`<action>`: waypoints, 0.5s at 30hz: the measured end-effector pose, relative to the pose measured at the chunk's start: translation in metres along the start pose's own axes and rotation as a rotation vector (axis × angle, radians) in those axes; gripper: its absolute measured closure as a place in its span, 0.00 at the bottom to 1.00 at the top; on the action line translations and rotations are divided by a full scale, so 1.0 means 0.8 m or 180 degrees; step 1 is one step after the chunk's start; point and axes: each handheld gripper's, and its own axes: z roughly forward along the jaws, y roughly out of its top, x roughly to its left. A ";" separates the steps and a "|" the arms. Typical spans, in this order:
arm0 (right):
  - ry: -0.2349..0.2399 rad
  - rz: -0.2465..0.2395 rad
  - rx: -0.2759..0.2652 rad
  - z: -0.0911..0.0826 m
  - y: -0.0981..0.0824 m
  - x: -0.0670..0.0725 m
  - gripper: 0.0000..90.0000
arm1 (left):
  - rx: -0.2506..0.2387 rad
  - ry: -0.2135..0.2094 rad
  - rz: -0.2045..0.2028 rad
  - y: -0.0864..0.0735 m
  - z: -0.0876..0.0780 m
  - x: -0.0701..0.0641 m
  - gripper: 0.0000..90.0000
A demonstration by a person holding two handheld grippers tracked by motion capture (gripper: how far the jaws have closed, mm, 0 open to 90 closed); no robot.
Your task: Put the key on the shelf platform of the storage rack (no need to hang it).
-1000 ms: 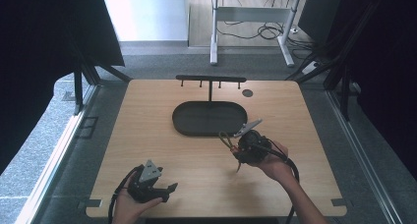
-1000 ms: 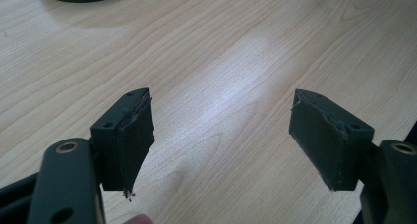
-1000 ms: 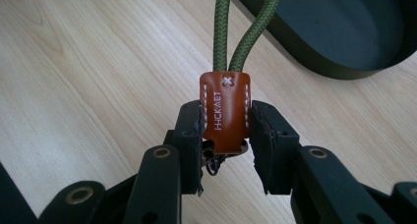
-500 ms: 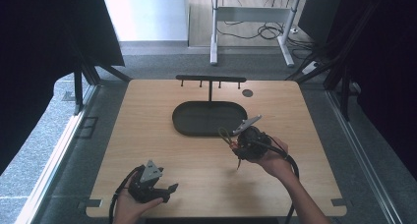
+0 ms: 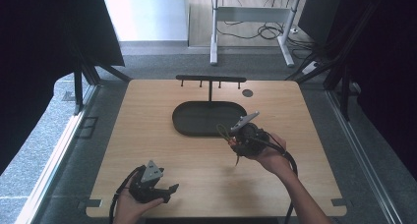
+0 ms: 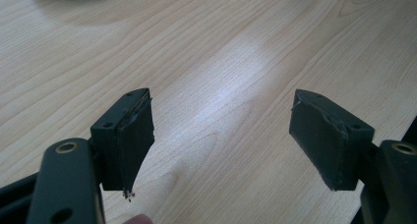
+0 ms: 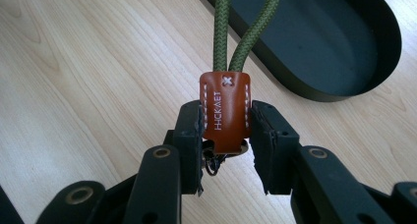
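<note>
Right hand-held gripper [image 7: 225,135] clamps brown leather keychain tab [image 7: 225,111], green cord loop [image 7: 244,32] toward 12 o'clock; left hand-held gripper [image 6: 221,135] open over bare worktop [image 6: 221,62].

Leather-tabbed green cord loop [image 7: 225,111] in right claw [image 7: 226,135]

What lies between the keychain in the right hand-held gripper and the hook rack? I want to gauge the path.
Only the dark oval tray lies between them, low on the table. The right hand-held gripper grips the keychain by its leather tab near the tray's near edge; the hook rack stands beyond.
</note>
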 end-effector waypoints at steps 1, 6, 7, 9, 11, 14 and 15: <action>0.0000 0.0000 0.0000 0.000 0.000 0.000 0.74 | 0.0000 0.0000 0.0000 0.000 0.000 0.000 0.28; -0.0016 -0.0001 -0.0013 -0.004 0.003 -0.002 0.74 | -0.0001 0.0000 0.0002 0.000 0.001 -0.001 0.28; -0.0016 -0.0001 -0.0013 -0.004 0.003 -0.002 0.74 | -0.0001 0.0000 0.0002 0.000 0.001 -0.001 0.28; -0.0025 0.0000 -0.0022 -0.005 0.003 -0.003 0.74 | 0.0003 -0.0005 0.0005 0.000 0.001 -0.001 0.28; -0.0032 0.0002 -0.0021 -0.006 0.004 -0.004 0.74 | 0.0010 -0.0008 0.0013 0.000 0.002 -0.002 0.28; -0.0042 -0.0005 -0.0011 -0.005 0.005 -0.004 0.74 | 0.0010 -0.0011 0.0015 0.001 0.003 -0.002 0.28; -0.0041 -0.0005 -0.0014 -0.005 0.006 -0.004 0.74 | 0.0015 -0.0012 0.0017 0.001 0.003 -0.003 0.28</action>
